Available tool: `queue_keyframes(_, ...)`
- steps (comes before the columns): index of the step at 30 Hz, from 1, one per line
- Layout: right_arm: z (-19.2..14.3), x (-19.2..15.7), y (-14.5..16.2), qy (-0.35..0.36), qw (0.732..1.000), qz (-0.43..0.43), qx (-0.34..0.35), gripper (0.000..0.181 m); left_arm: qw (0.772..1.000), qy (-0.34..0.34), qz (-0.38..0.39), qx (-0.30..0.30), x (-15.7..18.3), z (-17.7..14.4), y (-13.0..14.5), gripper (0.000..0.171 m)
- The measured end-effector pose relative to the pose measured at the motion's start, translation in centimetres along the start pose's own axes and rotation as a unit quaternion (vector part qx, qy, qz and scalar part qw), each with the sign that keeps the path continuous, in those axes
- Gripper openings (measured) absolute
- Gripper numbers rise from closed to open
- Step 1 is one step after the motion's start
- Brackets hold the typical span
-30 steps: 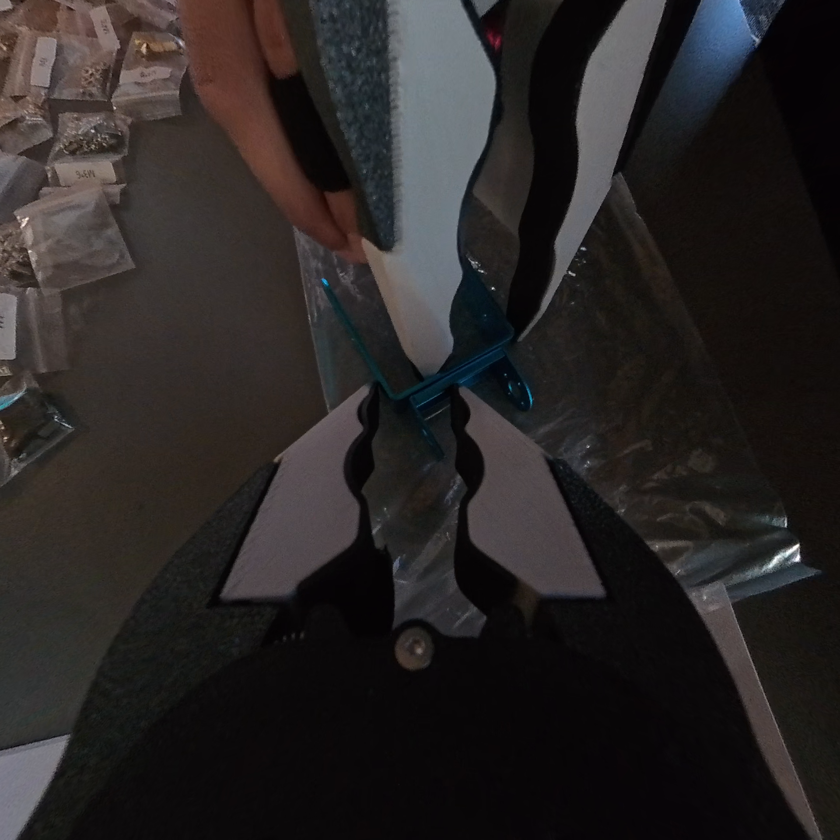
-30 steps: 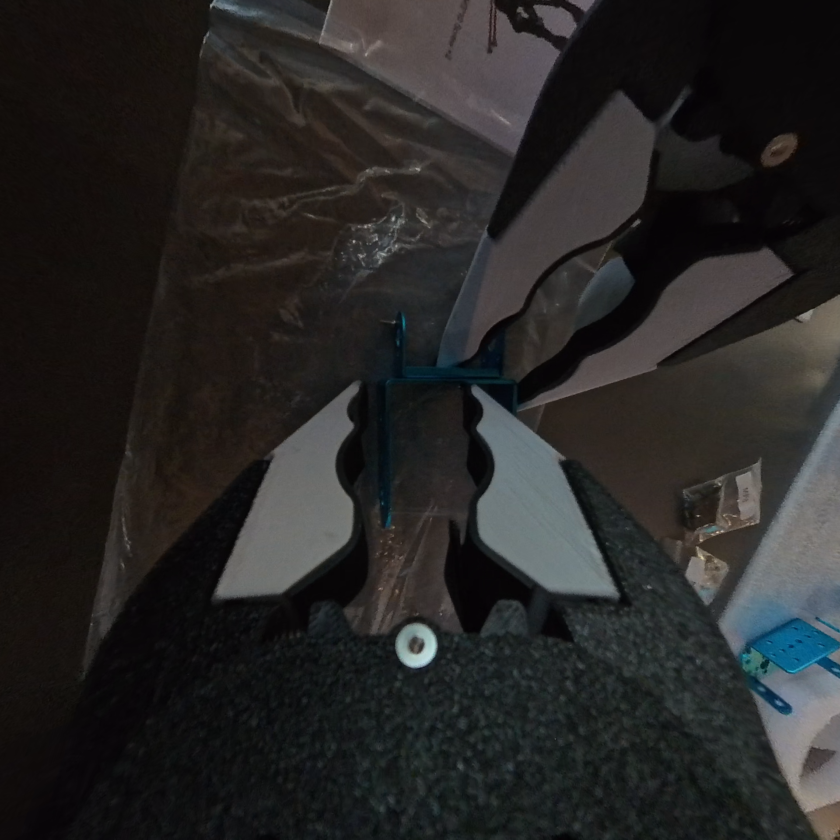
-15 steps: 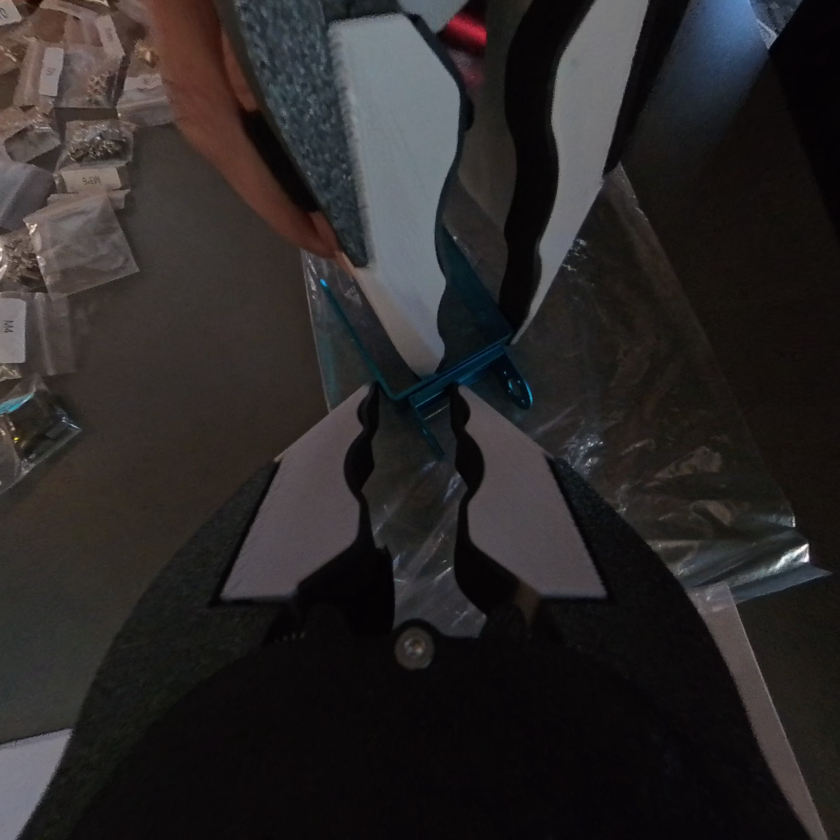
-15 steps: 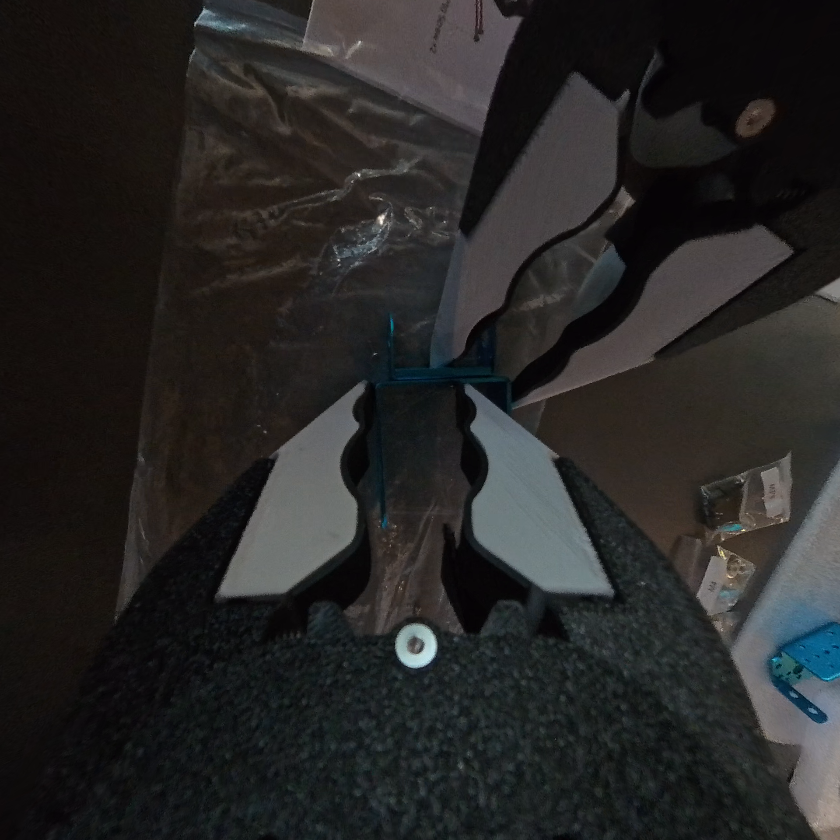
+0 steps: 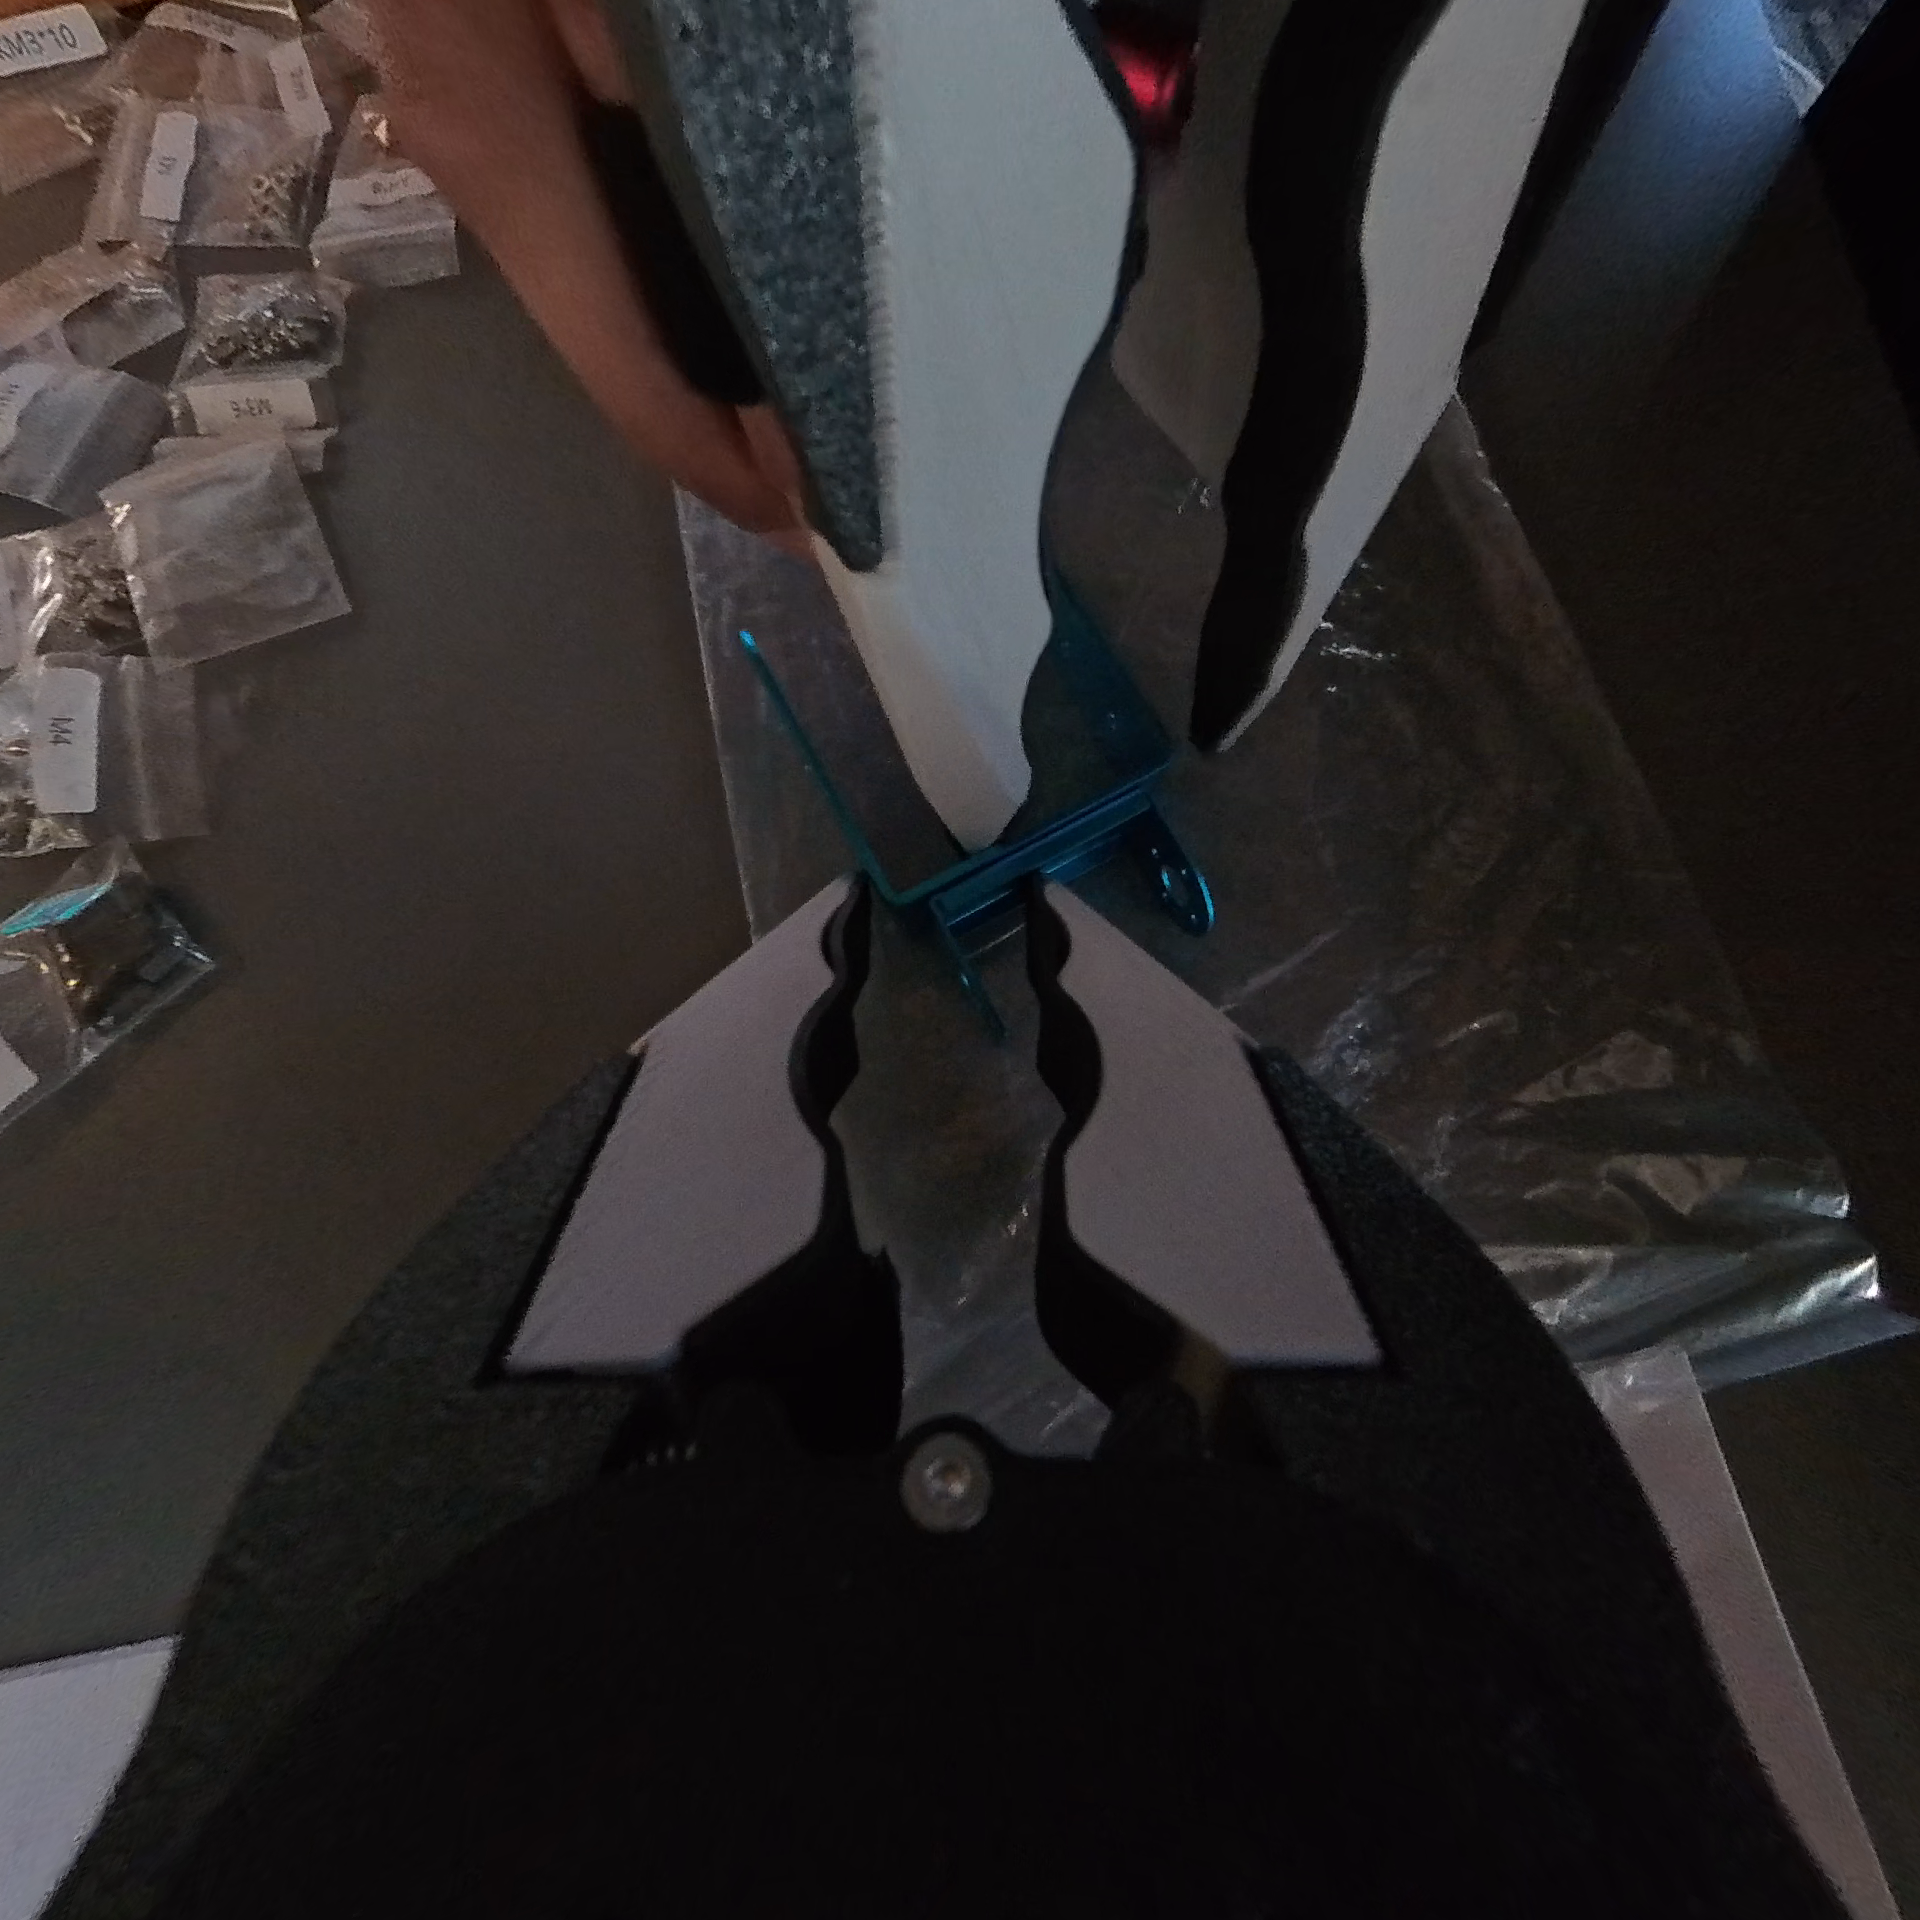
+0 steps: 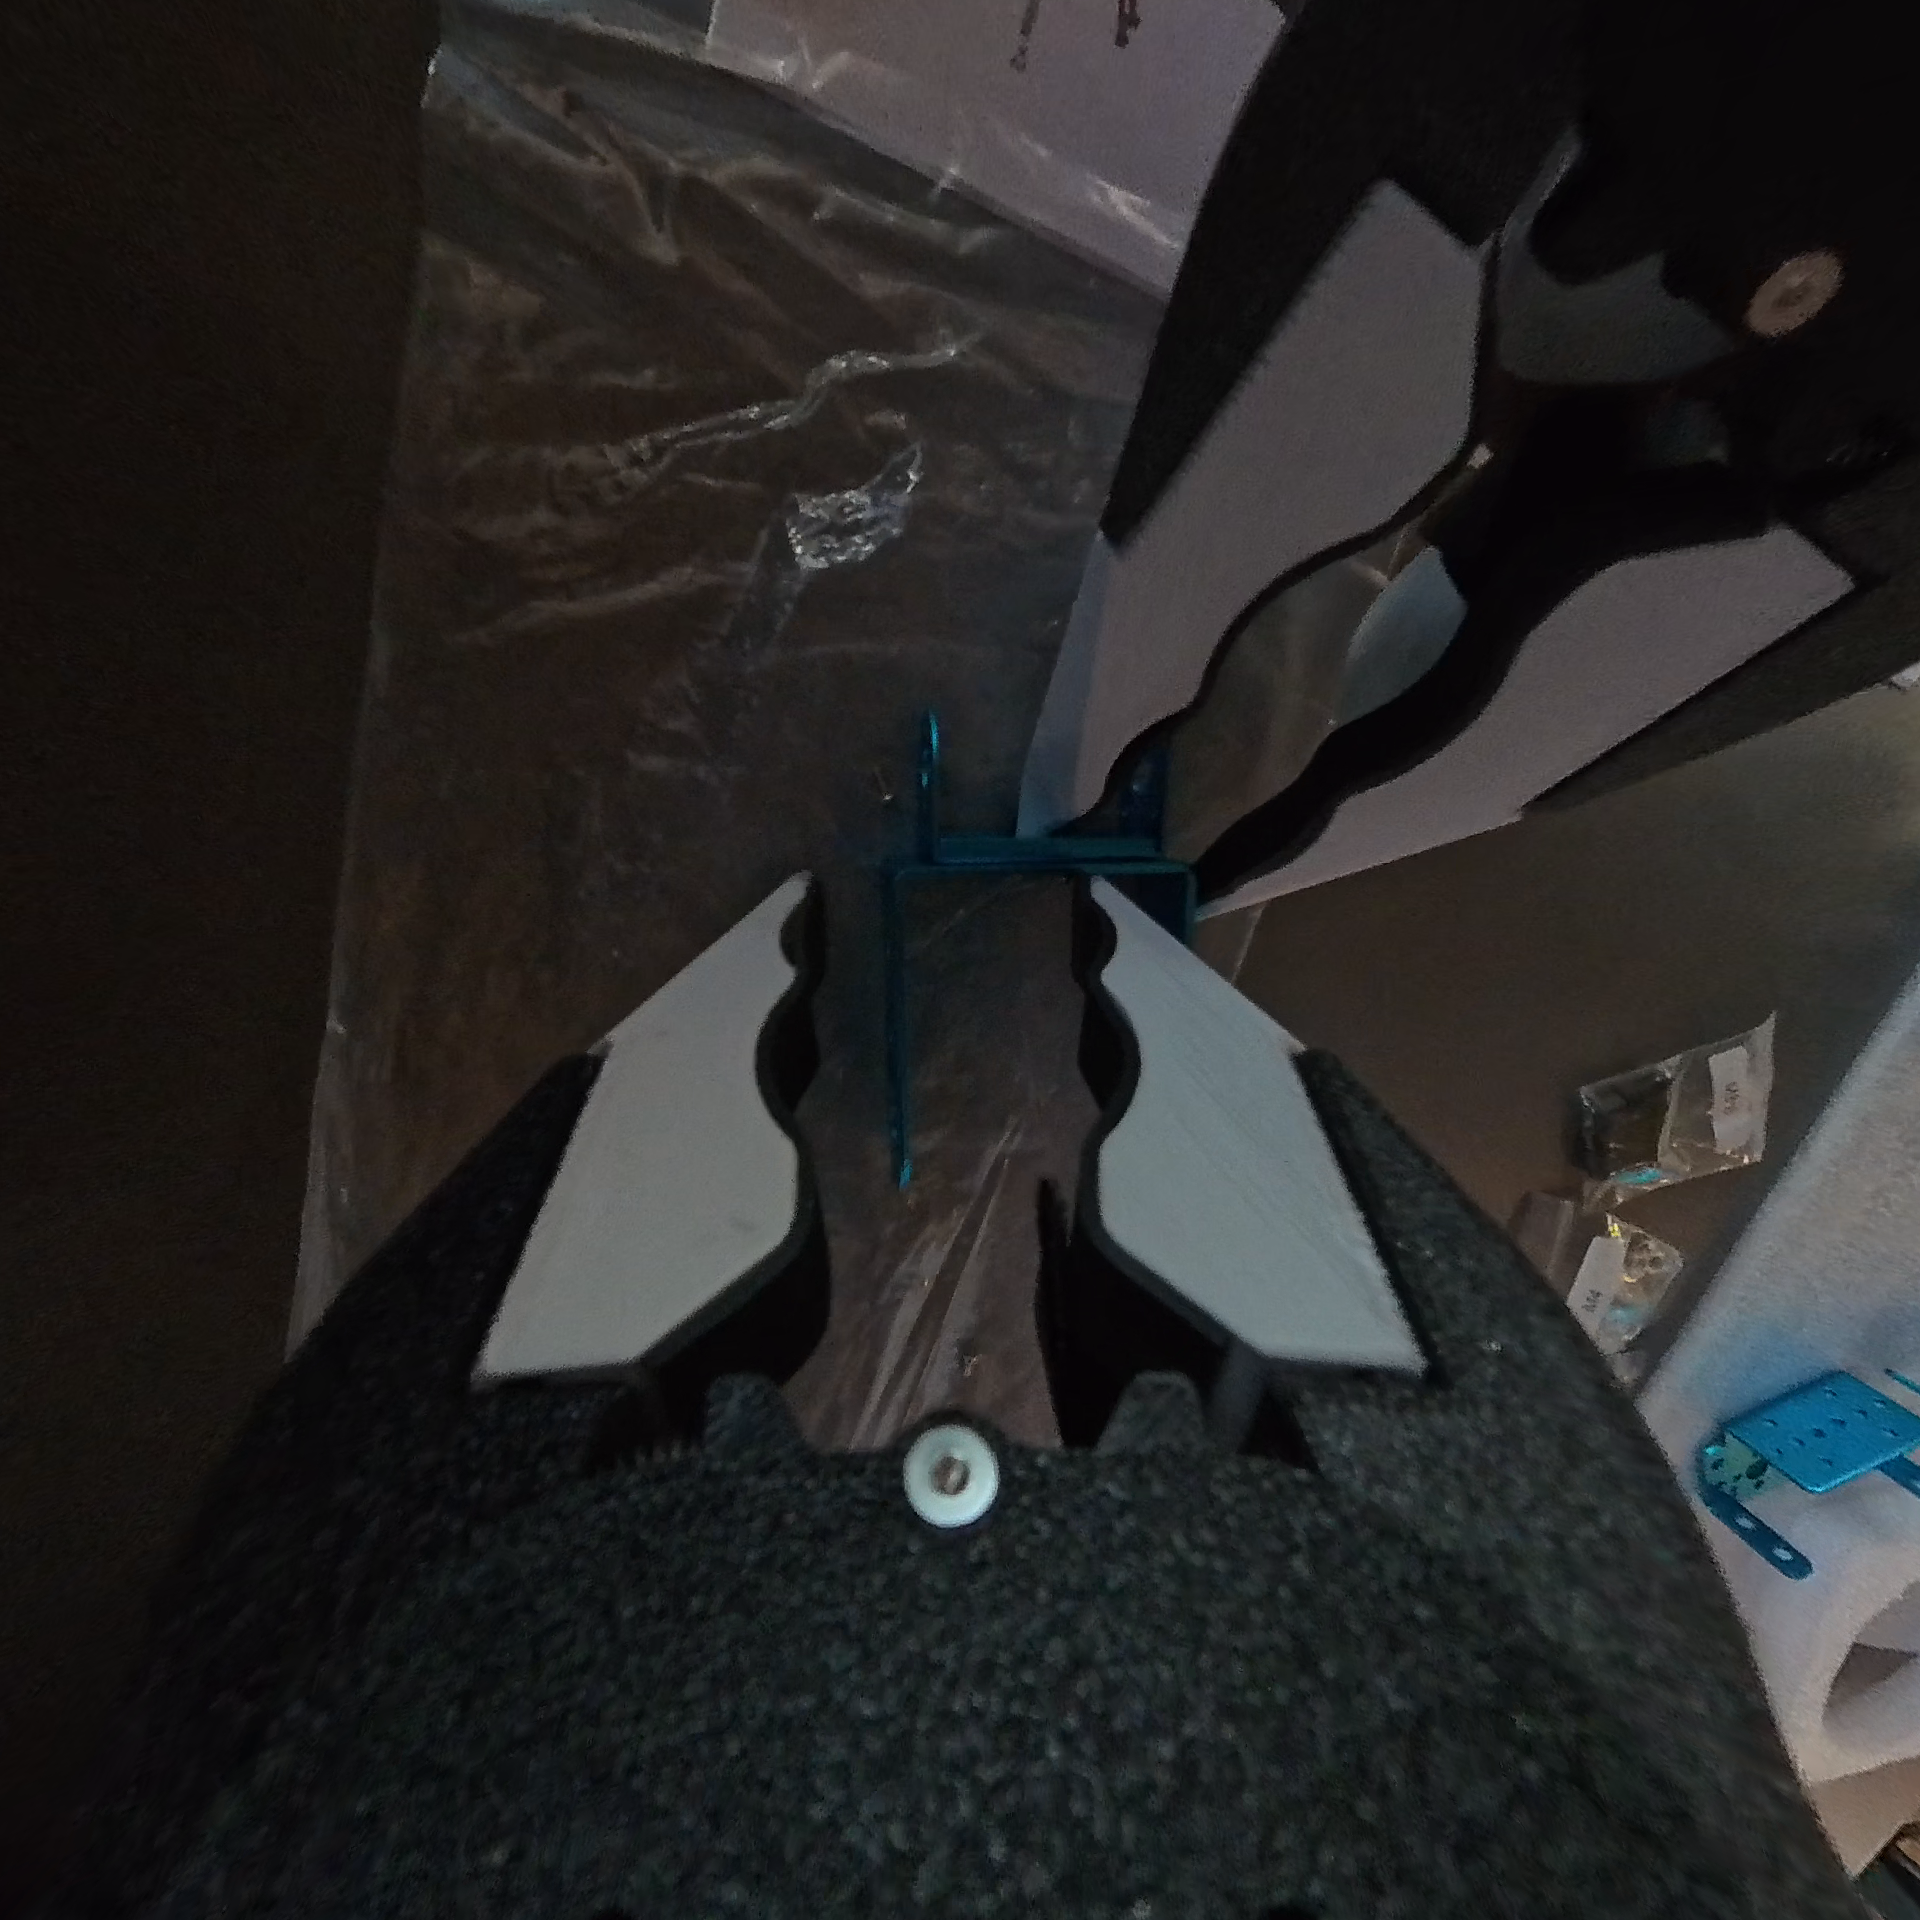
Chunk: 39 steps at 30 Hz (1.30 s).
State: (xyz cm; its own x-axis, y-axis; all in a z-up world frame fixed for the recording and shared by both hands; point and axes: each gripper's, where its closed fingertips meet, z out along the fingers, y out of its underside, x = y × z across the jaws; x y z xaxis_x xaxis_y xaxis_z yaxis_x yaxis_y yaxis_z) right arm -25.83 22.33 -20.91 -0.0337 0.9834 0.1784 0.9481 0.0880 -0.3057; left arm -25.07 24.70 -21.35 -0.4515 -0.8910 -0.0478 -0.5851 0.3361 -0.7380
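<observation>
Two blue metal brackets lie joined base to base on a crinkled clear plastic bag [image 5: 1507, 987] [image 6: 675, 520]. My left gripper [image 5: 945, 899] stands a little apart around one leg of the small bracket [image 5: 1179, 894], with gaps visible beside the leg. My right gripper [image 6: 948, 883] is partly open around one leg of the large U bracket [image 6: 899, 1039]; its right finger is inside the U. In the left wrist view the right gripper [image 5: 1096, 784] comes in from above over the large bracket [image 5: 1107, 686]. In the right wrist view the left gripper [image 6: 1148, 847] comes in from the upper right beside the small bracket [image 6: 928, 769].
A hand [image 5: 644, 343] holds the right gripper. Several small bags of hardware [image 5: 229, 551] [image 6: 1673, 1112] lie on the dark table [image 5: 416, 935]. A blue perforated plate [image 6: 1818, 1444] rests on white foam at the right. White paper [image 6: 987, 114] lies beyond the bag. Less than 4 cm separates the two grippers' tips. It is some 25 cm from my left tips to the blue perforated plate [image 6: 1818, 1444].
My right gripper's jaws narrowed around the bracket leg, then widened again, and the gripper tilted slightly. My left gripper and the brackets have stayed in place.
</observation>
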Motion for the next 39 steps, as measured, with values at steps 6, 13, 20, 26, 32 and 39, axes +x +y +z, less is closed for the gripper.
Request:
queue_keyframes(6, 0.2, 0.2, 0.0, 0.012, 1.0, -0.003, 0.001, 0.041, 1.0, 0.006, -0.003, 0.0, 0.0, 0.0, 0.0, 0.029)
queue_keyframes(13, 0.3, 0.3, -0.1, 0.002, 1.0, 0.015, 0.003, 0.035, 1.0, 0.005, 0.002, -0.002, 0.1, 0.1, -0.1, 0.028)
queue_keyframes(20, 0.2, 0.5, 0.0, -0.008, 0.999, 0.024, 0.029, 0.037, 1.0, -0.001, 0.004, -0.001, 0.1, 0.0, 0.0, 0.029)
queue_keyframes(26, -3.1, 0.9, 0.1, -0.004, 0.995, 0.055, 0.079, 0.076, 1.0, -0.005, -0.004, 0.008, 0.2, -0.2, -0.3, 0.044)
queue_keyframes(32, -0.2, 1.6, 0.4, -0.009, 0.998, 0.048, 0.032, 0.096, 0.998, 0.027, -0.04, 0.027, -0.2, -2.6, -0.2, 0.052)
queue_keyframes(39, 0.8, 1.2, 0.2, -0.022, 0.999, 0.027, 0.005, 0.064, 0.987, 0.022, -0.121, 0.107, -3.5, -7.9, -0.3, 0.054)
